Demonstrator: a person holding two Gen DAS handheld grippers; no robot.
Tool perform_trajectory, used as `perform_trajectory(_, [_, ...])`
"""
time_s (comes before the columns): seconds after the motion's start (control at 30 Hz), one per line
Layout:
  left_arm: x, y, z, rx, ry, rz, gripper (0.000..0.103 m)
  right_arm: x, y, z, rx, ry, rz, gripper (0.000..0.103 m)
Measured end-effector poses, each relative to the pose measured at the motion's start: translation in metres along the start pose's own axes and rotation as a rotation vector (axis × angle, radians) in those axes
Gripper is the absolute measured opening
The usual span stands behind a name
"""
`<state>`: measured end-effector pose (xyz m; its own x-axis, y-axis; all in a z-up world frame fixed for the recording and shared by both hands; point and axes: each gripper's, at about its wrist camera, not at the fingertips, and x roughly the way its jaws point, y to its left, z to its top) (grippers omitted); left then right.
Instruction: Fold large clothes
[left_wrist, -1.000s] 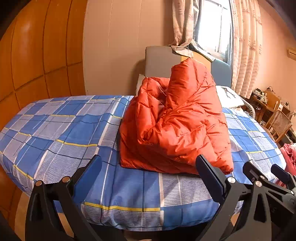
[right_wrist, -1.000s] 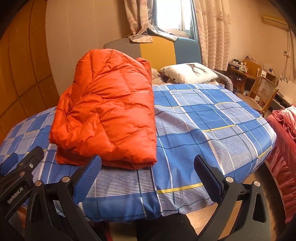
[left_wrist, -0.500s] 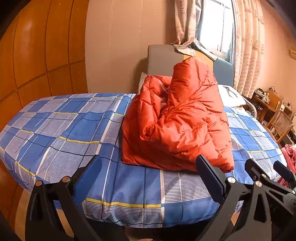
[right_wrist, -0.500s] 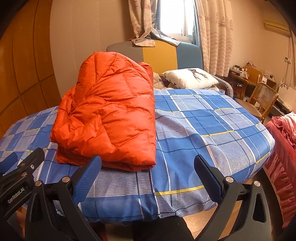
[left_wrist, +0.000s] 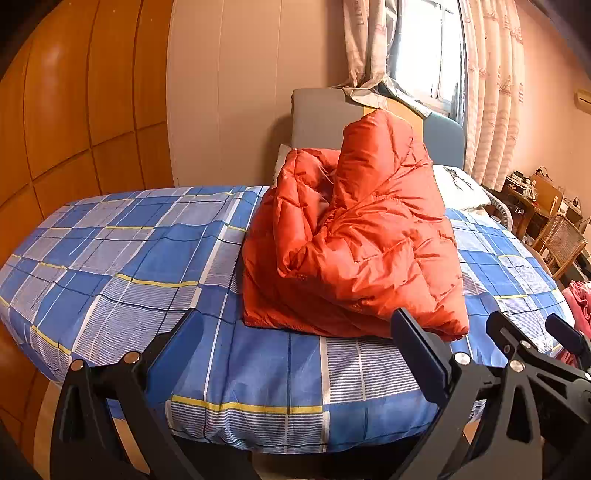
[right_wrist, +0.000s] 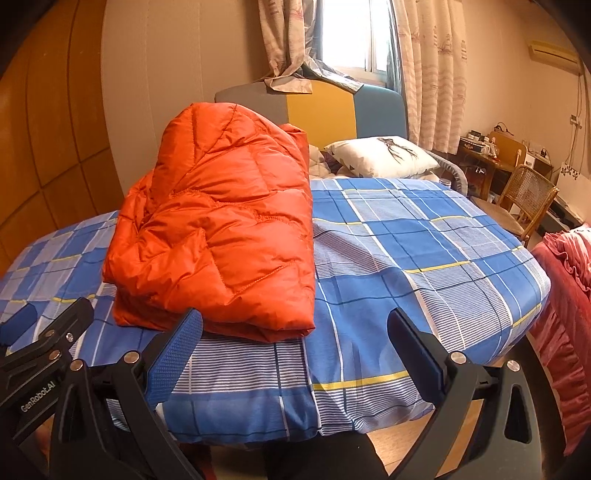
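An orange quilted down jacket (left_wrist: 354, 236) lies folded in a bulky pile on the blue plaid bed (left_wrist: 147, 258); it also shows in the right wrist view (right_wrist: 221, 236). My left gripper (left_wrist: 295, 332) is open and empty, held at the bed's near edge, short of the jacket. My right gripper (right_wrist: 295, 332) is open and empty, also at the near edge, its left finger (right_wrist: 177, 354) in front of the jacket's front hem. The right gripper also shows at the lower right of the left wrist view (left_wrist: 535, 347); the left one sits at the lower left of the right wrist view (right_wrist: 44, 336).
A white pillow (right_wrist: 380, 157) lies at the headboard (right_wrist: 321, 107). A wicker chair (right_wrist: 524, 199) and cluttered desk (right_wrist: 491, 147) stand at the right. A red ruffled cover (right_wrist: 565, 295) is at the far right. Wooden wall panels (left_wrist: 55, 129) are on the left.
Both grippers have drawn back and risen slightly from the bed, so the jacket looks a little farther away. The jacket has not moved.
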<state>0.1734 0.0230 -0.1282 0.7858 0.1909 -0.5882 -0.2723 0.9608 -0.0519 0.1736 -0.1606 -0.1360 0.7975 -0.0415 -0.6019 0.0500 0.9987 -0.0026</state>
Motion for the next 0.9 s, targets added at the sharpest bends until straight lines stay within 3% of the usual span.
perform_trajectory(0.9, [-0.005, -0.015, -0.003, 0.063, -0.029, -0.027, 0.101, 0.005, -0.005, -0.004, 0.015, 0.009, -0.011, 0.1])
